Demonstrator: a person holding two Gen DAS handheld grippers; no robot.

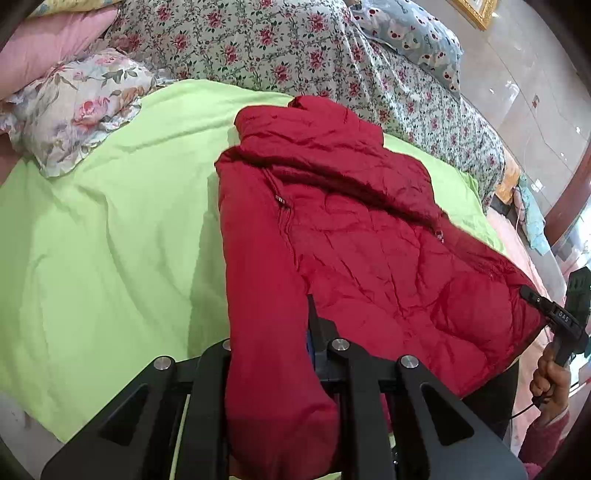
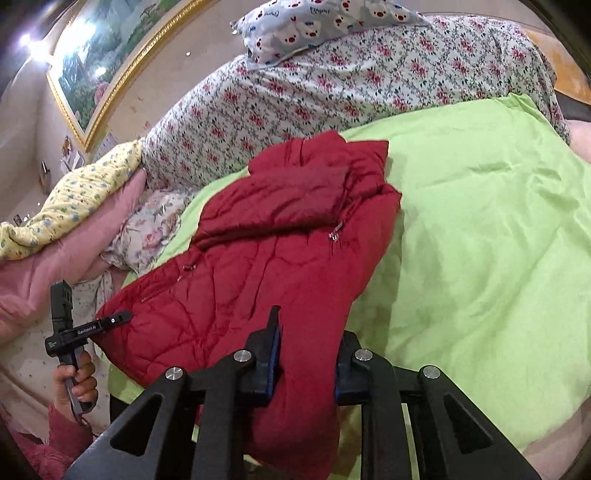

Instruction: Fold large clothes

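A red quilted jacket lies on a lime green sheet, its sleeves folded across the body. My left gripper is shut on the jacket's near hem corner, with red fabric bunched between its fingers. My right gripper is shut on the other hem corner of the jacket, fabric draped over and between its fingers. The right gripper also shows at the far right of the left wrist view, clamped on the hem. The left gripper shows at the left of the right wrist view, gripping the hem edge.
A floral quilt is heaped behind the jacket, with a bear-print pillow on it. A rose-print pillow and a pink quilt lie at the left. A gold-framed picture hangs on the wall.
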